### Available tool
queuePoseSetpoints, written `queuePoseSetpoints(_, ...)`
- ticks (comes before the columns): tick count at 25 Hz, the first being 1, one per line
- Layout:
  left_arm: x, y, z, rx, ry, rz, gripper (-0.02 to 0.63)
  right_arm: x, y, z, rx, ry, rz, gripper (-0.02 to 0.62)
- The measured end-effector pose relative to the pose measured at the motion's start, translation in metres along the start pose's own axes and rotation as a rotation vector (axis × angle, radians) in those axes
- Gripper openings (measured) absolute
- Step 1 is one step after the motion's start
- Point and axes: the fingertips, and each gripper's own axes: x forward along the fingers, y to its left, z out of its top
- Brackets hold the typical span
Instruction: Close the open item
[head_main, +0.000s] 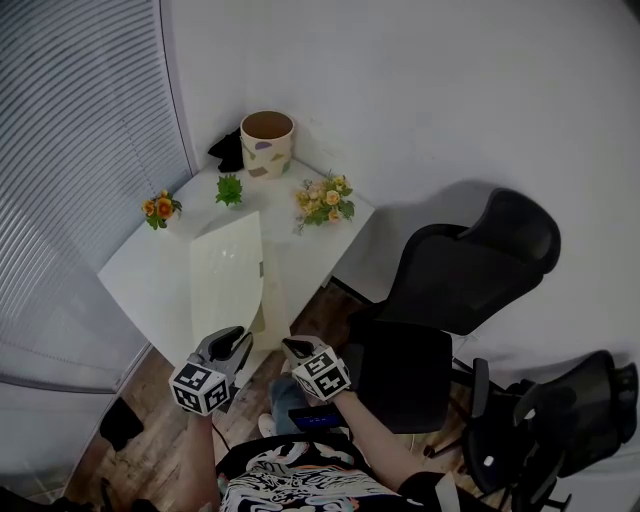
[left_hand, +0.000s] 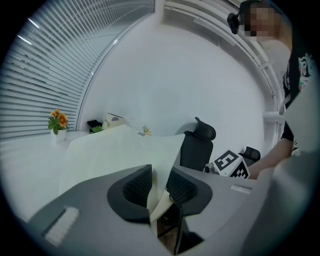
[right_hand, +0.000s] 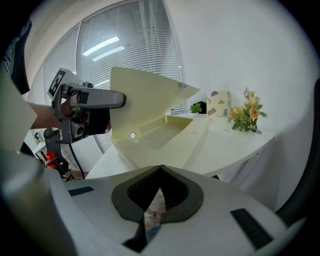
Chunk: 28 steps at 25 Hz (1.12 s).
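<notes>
Holding one corner of the lid (left_hand: 115, 155), the left tongs (left_hand: 159, 192) have it between their two pads. The pads look pressed on it from both sides. The right tongs (right_hand: 160, 169) are closed tight with nothing in them. They hang just beside the left ones, in front of the bench (right_hand: 240, 145).

The lid belongs to a cream case (right_hand: 167, 131). The case lies open on the near part of the white bench, and its lid stands up high. Farther back on the bench are small bunches of flowers (right_hand: 246, 116) and a round pot (head_main: 267, 140). A black chair (head_main: 460, 270) stands off to the side.

I think the lid has a long way to go down. The grip is only on a thin corner, so the lid could slip out and drop with a bang. A push that is too hard could slide the case along the bench, since nothing holds its bottom half. The right tongs could help by keeping it still.
</notes>
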Motion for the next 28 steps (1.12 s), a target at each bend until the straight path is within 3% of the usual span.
queuePoseSetpoints(28, 0.032, -0.008, -0.032, 0.043, 0.169, -0.063, 0.100, 0.000, 0.000, 0.000, 0.023, 0.002, 0.005, 0.002)
